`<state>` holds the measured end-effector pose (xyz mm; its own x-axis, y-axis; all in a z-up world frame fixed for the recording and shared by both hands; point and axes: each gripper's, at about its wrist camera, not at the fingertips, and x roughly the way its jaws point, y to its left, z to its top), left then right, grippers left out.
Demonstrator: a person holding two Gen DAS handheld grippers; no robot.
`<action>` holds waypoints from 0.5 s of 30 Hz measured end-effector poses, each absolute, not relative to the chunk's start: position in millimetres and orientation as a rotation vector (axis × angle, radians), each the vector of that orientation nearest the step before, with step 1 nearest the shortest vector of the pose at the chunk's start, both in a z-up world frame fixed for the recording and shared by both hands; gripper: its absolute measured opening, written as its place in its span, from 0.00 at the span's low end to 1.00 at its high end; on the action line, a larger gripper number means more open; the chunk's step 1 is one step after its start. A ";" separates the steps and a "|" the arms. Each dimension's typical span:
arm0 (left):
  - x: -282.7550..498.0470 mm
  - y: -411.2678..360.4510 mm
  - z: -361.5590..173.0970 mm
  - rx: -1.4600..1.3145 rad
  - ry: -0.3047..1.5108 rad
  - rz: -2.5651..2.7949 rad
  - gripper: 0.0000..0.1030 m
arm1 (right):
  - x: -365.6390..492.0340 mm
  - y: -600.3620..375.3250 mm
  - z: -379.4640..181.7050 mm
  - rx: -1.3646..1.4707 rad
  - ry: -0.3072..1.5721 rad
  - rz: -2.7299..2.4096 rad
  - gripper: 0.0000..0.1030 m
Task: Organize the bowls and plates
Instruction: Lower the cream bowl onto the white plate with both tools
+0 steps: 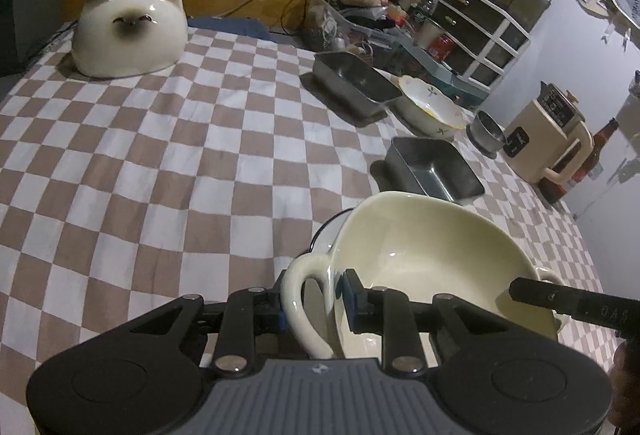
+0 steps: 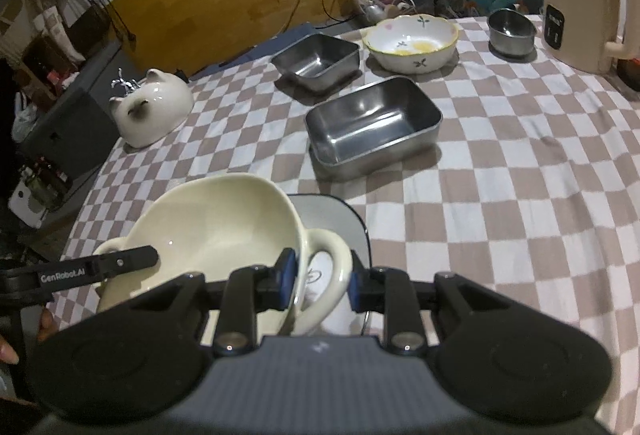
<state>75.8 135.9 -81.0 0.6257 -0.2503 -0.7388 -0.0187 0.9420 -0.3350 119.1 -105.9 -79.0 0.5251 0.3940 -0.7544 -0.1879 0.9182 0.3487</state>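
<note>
A cream two-handled bowl is held between both grippers above the checked tablecloth. My left gripper is shut on its left side, one pad outside the loop handle and the other inside the bowl wall. My right gripper is shut the same way on the other handle of the cream bowl. Each gripper's black finger shows at the far rim in the other's view. Beneath the bowl lies a white plate with a dark rim, partly hidden.
Two steel rectangular trays, a flowered bowl and a small steel bowl stand further back. An upturned cat-shaped bowl sits far left. A cream kettle and clutter line the back edge.
</note>
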 end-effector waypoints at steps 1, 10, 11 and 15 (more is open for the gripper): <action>76.8 135.7 -83.1 -0.327 0.892 -0.145 0.27 | 116.9 -106.1 -79.8 0.238 0.960 0.342 0.30; 90.5 125.2 -100.0 -0.284 0.932 -0.238 0.29 | 107.3 -108.2 -86.8 0.253 0.971 0.240 0.29; 91.8 125.0 -101.1 -0.282 0.933 -0.242 0.30 | 106.6 -108.3 -87.1 0.255 0.971 0.231 0.29; 95.9 125.4 -103.3 -0.279 0.930 -0.248 0.31 | 106.8 -106.9 -87.2 0.250 0.966 0.210 0.28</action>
<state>95.9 125.4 -103.3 0.5744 -0.3282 -0.7499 0.0894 0.9358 -0.3411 106.8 -106.9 -87.2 0.5522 0.2860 -0.7831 -0.0648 0.9512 0.3016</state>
